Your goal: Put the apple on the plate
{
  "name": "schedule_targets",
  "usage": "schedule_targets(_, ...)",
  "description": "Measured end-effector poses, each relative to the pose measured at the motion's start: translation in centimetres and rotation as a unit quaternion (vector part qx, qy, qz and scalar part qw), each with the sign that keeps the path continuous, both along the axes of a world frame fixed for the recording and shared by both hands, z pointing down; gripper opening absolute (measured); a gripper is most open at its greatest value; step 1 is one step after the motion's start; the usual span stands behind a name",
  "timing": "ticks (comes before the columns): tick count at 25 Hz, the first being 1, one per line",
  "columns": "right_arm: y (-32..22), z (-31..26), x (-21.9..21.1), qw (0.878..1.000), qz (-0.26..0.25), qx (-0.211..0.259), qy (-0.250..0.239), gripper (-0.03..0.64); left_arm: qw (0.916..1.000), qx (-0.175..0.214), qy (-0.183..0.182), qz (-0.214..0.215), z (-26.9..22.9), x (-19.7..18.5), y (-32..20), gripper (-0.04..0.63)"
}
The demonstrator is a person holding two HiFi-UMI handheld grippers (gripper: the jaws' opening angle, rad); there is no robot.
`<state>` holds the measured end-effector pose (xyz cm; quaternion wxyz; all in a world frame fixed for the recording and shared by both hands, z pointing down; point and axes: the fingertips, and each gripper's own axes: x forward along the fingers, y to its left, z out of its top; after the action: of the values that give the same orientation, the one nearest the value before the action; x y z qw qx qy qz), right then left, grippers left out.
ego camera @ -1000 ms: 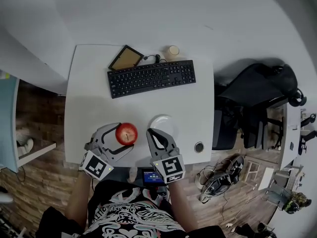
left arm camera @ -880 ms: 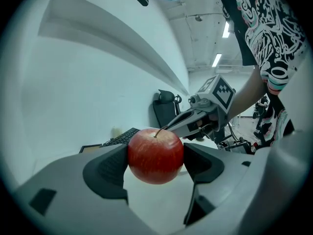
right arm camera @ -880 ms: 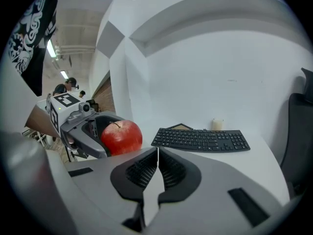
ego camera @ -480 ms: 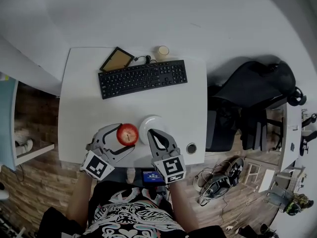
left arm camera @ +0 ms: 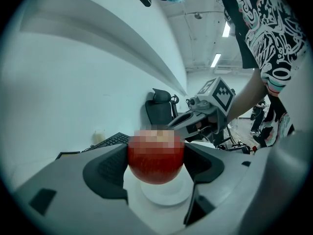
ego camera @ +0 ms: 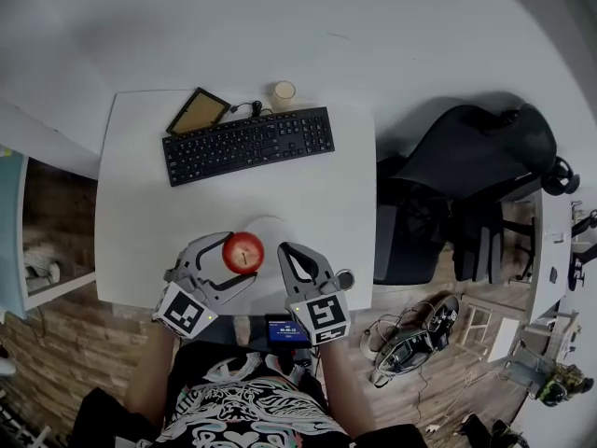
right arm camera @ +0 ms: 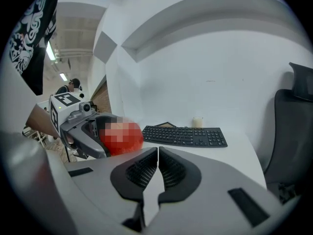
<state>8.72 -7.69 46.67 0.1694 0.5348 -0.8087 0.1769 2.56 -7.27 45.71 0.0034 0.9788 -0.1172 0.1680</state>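
Right gripper (right arm camera: pixel 158 153): jaws closed together, nothing between them. Ahead-left, left gripper (right arm camera: pixel 100 133) clamps a red apple (right arm camera: pixel 124 137). Straight ahead, black keyboard (right arm camera: pixel 186 136) on white desk (right arm camera: pixel 239 153), small cream cup (right arm camera: pixel 197 122) just beyond it. Dark chair (right arm camera: pixel 293 131) far right.

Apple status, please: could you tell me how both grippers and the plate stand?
Left gripper shut on round red apple, held over round white plate. Right gripper shut, empty. Nothing in the way.
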Motion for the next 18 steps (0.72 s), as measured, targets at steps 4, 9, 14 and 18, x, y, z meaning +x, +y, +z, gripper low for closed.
schedule_targets(4,0.2,0.4,2.1,1.0,-0.002,-0.005,-0.002,0.032,1.0,-0.009,0.0,-0.001,0.2,2.3,0.3,0.359)
schedule_targets(9,0.6,0.8,4.0,1.0,-0.002,-0.008,-0.003,0.032,0.9999,-0.016,0.002,-0.001,0.6,4.2,1.0,0.359)
schedule_targets(14,0.9,1.4,5.0,1.0,-0.004,-0.013,-0.004,0.032,0.9999,-0.015,0.004,0.0,0.9,5.5,1.2,0.359)
schedule_targets(18,1.4,2.5,5.5,1.0,-0.008,-0.022,-0.004,0.032,0.9996,-0.027,-0.006,0.0,2.3,5.8,1.5,0.359)
